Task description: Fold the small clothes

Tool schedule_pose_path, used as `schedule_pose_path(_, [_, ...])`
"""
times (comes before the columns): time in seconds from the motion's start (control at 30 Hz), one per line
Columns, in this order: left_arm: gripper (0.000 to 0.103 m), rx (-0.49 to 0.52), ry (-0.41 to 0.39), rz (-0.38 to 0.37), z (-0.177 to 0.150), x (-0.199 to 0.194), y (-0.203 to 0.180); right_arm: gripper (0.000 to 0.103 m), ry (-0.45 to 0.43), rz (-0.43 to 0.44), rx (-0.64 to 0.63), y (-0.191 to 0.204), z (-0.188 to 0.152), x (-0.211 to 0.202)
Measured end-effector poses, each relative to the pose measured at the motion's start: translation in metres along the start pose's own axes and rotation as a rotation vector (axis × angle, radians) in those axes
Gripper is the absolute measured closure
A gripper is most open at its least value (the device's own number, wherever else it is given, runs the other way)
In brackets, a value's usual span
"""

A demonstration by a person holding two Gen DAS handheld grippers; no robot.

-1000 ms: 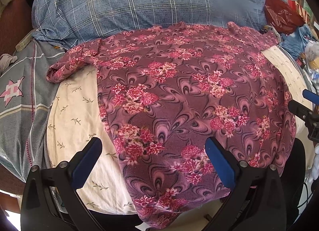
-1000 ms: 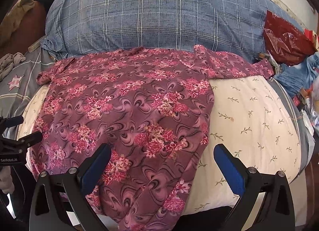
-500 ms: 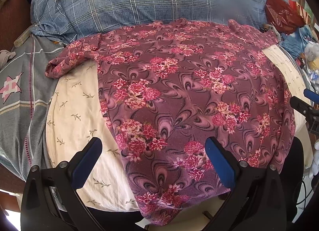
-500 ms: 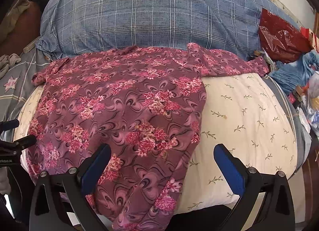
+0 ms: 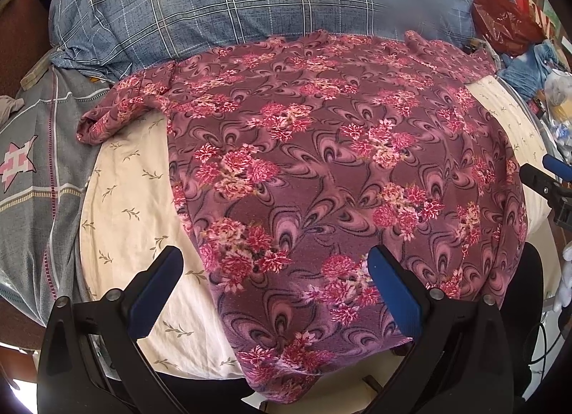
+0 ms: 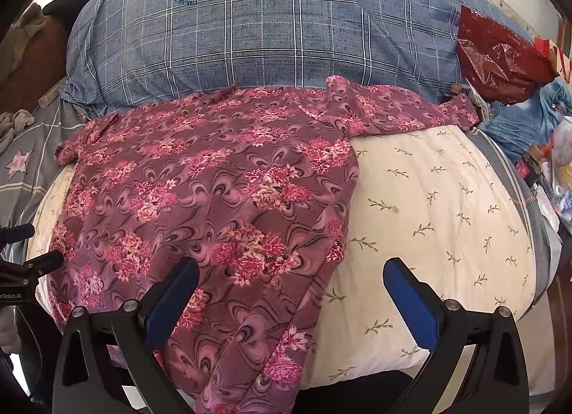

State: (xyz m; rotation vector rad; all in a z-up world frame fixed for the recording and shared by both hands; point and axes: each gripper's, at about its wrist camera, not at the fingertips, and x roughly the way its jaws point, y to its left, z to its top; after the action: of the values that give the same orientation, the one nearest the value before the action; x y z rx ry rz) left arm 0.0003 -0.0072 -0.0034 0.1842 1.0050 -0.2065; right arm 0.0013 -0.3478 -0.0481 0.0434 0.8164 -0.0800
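Garment: a pink flowered top (image 5: 332, 178) lies spread flat on a cream sheet (image 6: 436, 206), its hem hanging over the near edge and its sleeves reaching out to each side.
Left gripper (image 5: 275, 292): jaws wide apart, holding nothing, above the hem.
Right gripper (image 6: 291, 301): jaws wide apart, empty, over the top's right edge.
Behind: a blue checked pillow (image 6: 271, 31) touching the collar end.
Far right: a red bag (image 6: 497, 56).

open right tool (image 6: 289, 301) above floral garment (image 6: 214, 199).

Cream sheet (image 6: 447, 213) lies clear; blue pillow (image 6: 271, 42) blocks behind.
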Motion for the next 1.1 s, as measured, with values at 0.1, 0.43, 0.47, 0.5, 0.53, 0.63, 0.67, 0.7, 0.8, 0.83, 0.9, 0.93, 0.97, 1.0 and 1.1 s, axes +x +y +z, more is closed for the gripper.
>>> schedule_pose_path(0.1, [0.0,-0.002,0.006,-0.003,0.002,0.002,-0.001,0.001,0.001,0.003,0.008,-0.003,0.0,0.001])
schedule_pose_path(0.43, [0.0,-0.023,0.031,-0.013,0.009,0.011,-0.001,0.001,0.011,0.013,0.053,-0.015,-0.002,0.006])
schedule_pose_path(0.47, [0.0,-0.026,0.032,-0.016,0.009,0.011,0.0,0.001,0.013,0.014,0.058,-0.017,-0.002,0.006])
schedule_pose_path(0.5, [0.0,-0.028,0.03,-0.017,0.01,0.011,0.0,0.001,0.016,0.014,0.063,-0.018,-0.002,0.007])
schedule_pose_path(0.53, [0.0,-0.027,0.029,-0.016,0.01,0.011,0.0,0.001,0.019,0.015,0.068,-0.019,-0.002,0.007])
schedule_pose_path(0.63, [0.0,-0.024,0.023,-0.005,0.01,0.011,0.001,0.001,0.025,0.019,0.079,-0.021,-0.001,0.008])
schedule_pose_path(0.67, [0.0,-0.024,0.019,0.004,0.011,0.011,0.004,0.001,0.028,0.021,0.083,-0.022,-0.001,0.008])
schedule_pose_path(0.7, [0.0,-0.031,0.014,0.015,0.012,0.01,0.009,0.001,0.032,0.029,0.091,-0.025,-0.001,0.008])
schedule_pose_path(0.8, [0.0,-0.108,0.016,0.043,0.014,0.011,0.039,0.001,0.055,0.042,0.131,-0.036,-0.004,0.01])
schedule_pose_path(0.83, [0.0,-0.141,0.025,0.049,0.014,0.012,0.05,0.001,0.071,0.044,0.145,-0.041,-0.006,0.012])
schedule_pose_path(0.9, [0.0,-0.212,0.062,0.065,0.01,0.019,0.074,0.001,0.109,0.063,0.175,-0.049,-0.013,0.016])
schedule_pose_path(0.93, [0.0,-0.235,0.081,0.074,0.007,0.022,0.081,0.001,0.126,0.079,0.19,-0.051,-0.017,0.018])
schedule_pose_path(0.97, [0.0,-0.261,0.109,0.08,0.002,0.028,0.09,0.001,0.142,0.099,0.2,-0.052,-0.02,0.02])
schedule_pose_path(1.0, [0.0,-0.273,0.13,0.076,-0.002,0.032,0.092,0.001,0.163,0.132,0.215,-0.052,-0.025,0.024])
schedule_pose_path(1.1, [0.0,-0.286,0.208,0.026,-0.018,0.046,0.09,0.008,0.2,0.222,0.244,-0.046,-0.037,0.033])
